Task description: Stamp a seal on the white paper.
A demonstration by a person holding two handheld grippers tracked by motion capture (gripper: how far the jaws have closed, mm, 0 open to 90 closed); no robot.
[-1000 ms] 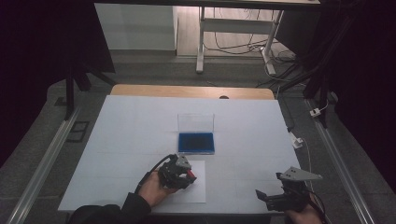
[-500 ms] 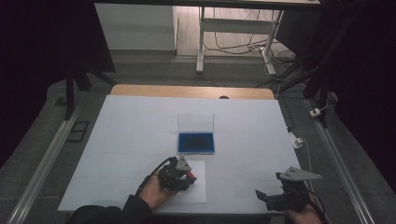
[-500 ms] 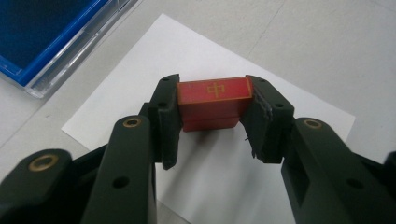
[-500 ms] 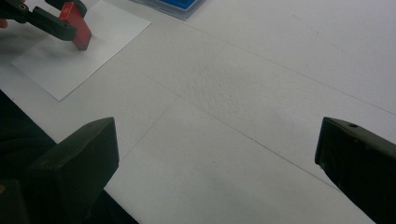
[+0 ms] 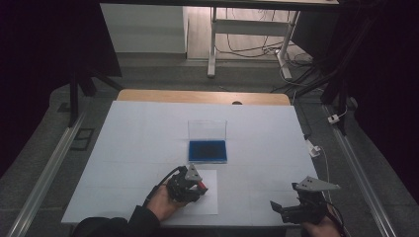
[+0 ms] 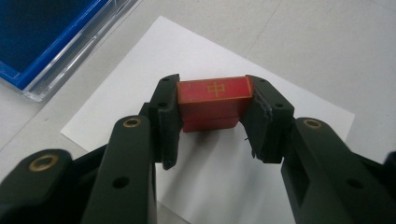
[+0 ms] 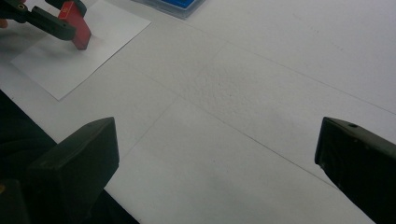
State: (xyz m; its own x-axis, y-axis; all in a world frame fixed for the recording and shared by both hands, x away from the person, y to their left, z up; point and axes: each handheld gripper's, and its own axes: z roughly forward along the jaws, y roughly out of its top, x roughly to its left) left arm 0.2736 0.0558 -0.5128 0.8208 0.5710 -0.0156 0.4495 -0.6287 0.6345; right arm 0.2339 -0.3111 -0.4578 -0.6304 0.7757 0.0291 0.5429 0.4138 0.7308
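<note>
My left gripper [image 5: 196,185] is shut on a red block [image 6: 212,100] with a gold mark on its top face. The jaws press its two sides. It is held over a white paper sheet [image 6: 224,177] near the table's front edge. In the right gripper view the red block [image 7: 77,25] reaches down to the paper sheet [image 7: 70,60], touching it or nearly so. An open clear case with a blue pad [image 5: 207,150] sits just beyond the sheet. My right gripper [image 5: 277,207] is at the front right, open and holding nothing, its jaws wide apart over bare table [image 7: 215,154].
The white table cover [image 5: 138,143] has a wooden strip [image 5: 202,96] along its far edge. Metal rails [image 5: 54,163] run along both sides. A white plug and cable [image 5: 312,148] lie off the right edge. A desk frame and cables stand beyond the table.
The left gripper with the red block has shifted very slightly over the paper. The right gripper has stayed in place.
</note>
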